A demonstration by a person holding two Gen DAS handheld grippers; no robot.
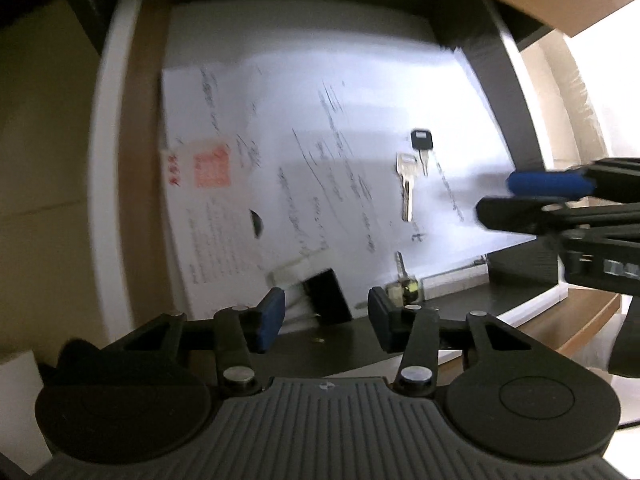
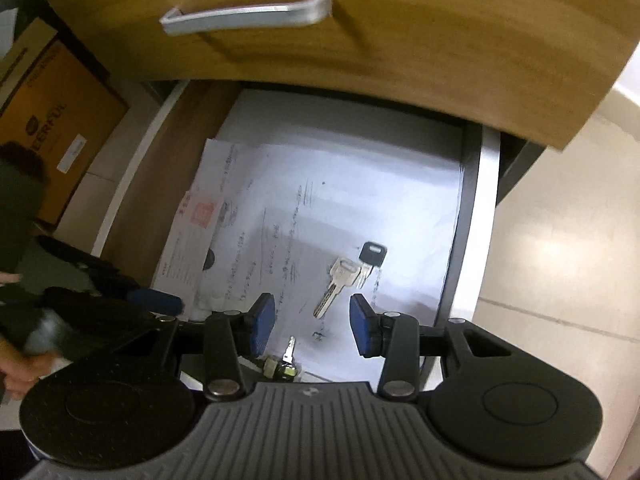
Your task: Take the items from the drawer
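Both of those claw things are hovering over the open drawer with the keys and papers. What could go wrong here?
The keys lie flat on loose papers, so the open right gripper may pinch a sheet along with them or only push them away. A binder clip and a small lock crowd the drawer's front edge near the open left gripper, which could knock them. The drawer above overhangs, so a quick lift might bump it.
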